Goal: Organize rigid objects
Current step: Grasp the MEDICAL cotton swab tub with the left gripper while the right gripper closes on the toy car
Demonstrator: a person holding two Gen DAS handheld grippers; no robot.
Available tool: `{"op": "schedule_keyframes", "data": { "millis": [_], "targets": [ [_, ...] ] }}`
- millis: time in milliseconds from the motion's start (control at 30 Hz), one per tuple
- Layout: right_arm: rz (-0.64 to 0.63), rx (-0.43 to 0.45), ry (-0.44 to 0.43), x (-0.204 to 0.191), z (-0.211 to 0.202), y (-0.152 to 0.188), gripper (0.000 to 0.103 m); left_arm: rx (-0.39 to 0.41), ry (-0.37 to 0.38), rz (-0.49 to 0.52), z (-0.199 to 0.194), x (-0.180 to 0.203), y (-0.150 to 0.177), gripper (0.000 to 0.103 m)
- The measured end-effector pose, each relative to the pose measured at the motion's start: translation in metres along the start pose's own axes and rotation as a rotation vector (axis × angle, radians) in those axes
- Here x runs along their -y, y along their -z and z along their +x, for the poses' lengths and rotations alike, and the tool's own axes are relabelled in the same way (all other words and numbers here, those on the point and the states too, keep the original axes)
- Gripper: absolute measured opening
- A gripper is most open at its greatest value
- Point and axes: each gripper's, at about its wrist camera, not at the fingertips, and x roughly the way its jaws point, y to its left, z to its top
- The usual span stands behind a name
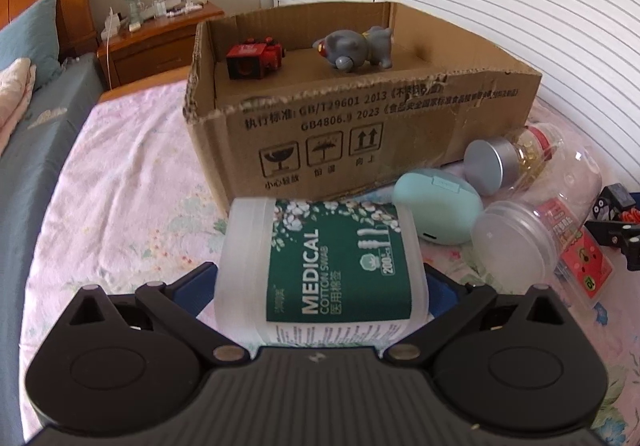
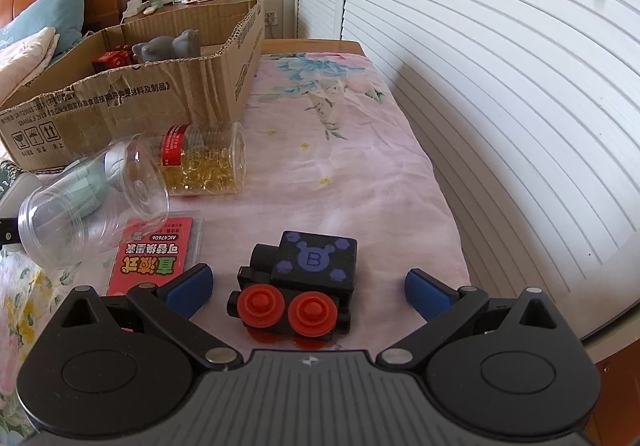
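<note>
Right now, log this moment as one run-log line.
left gripper: shut on cotton swab tub | right gripper: open around toy train | box: two toys

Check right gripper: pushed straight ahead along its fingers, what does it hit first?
The black toy train, lying on its side between the open fingers of the right gripper. Beyond it, only bedsheet shows, though depth is hard to judge.
</note>
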Motion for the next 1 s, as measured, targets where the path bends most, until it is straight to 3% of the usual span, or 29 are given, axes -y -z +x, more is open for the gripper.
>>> {"op": "schedule_keyframes", "data": {
  "millis": [267, 633, 1000],
  "targets": [
    [0.002, -0.001, 0.005, -0.001, 0.000, 0.000, 0.103, -0.013, 0.023, 0.082, -0.003, 0.006, -0.005, 0.098],
    [-0.020, -0.115, -0.009, -0.001, 0.002, -0.016, 0.103, -0.026, 0.057, 0.091, 0.004, 0.004, -0.006, 0.098],
    [-0.042, -0.099, 0.034, -0.008, -0.009, -0.016, 0.071, -0.020, 0.069, 0.087, 0.001, 0.002, -0.006, 0.094]
  ]
}}
